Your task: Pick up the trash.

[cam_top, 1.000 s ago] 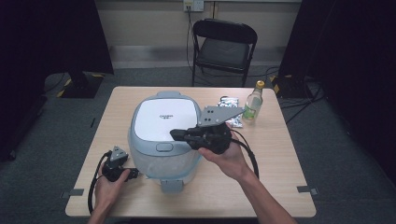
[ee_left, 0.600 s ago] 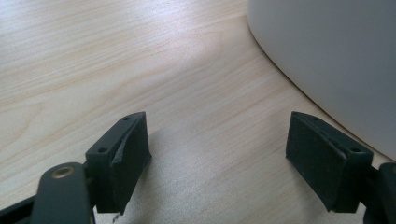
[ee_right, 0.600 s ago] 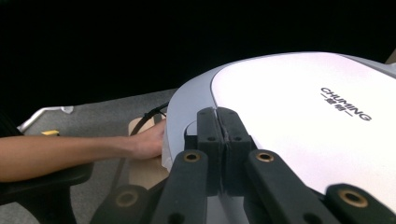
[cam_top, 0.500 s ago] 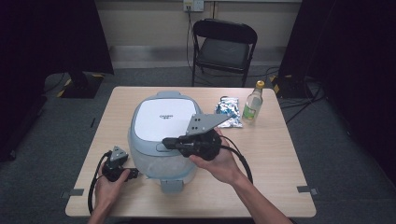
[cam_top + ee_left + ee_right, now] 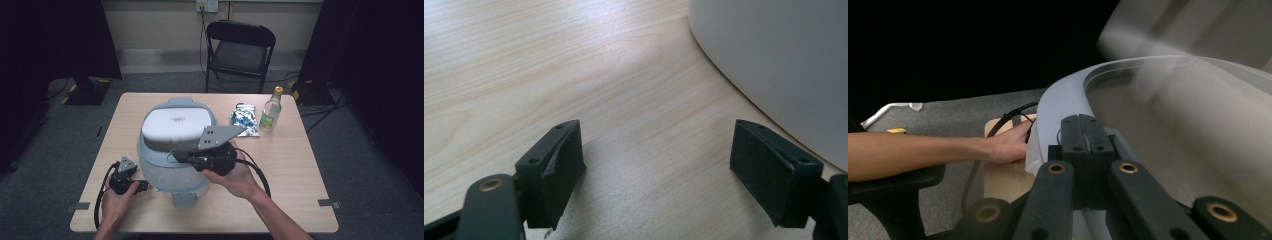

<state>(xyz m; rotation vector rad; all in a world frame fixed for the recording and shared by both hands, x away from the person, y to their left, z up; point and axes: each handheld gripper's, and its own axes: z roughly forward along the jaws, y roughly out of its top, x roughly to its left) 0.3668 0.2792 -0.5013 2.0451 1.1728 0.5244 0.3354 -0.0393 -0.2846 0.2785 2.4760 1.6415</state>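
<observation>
A: High view: the right gripper (image 5: 176, 157) has slid leftward to the front rim of the rice cooker (image 5: 172, 125), which sits mid-table (image 5: 300, 165); its lid now looks lifted a little.
B: Left gripper view: jaws wide apart, empty, resting just beside the cooker's wall (image 5: 774, 60).
A: Right gripper view: jaws pressed together at the rim (image 5: 1058, 100); the lid (image 5: 1198, 35) blurs upward; opening seems underway.

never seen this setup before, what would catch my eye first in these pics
The big pale blue-grey rice cooker with a white lid dominates the middle of the light wooden table. The right claw presses shut against its front edge, while the left claw rests open on the table beside its base. Behind it, right of centre, stand a clear glass bottle with a yellow cap and a crinkled silver foil packet.
</observation>
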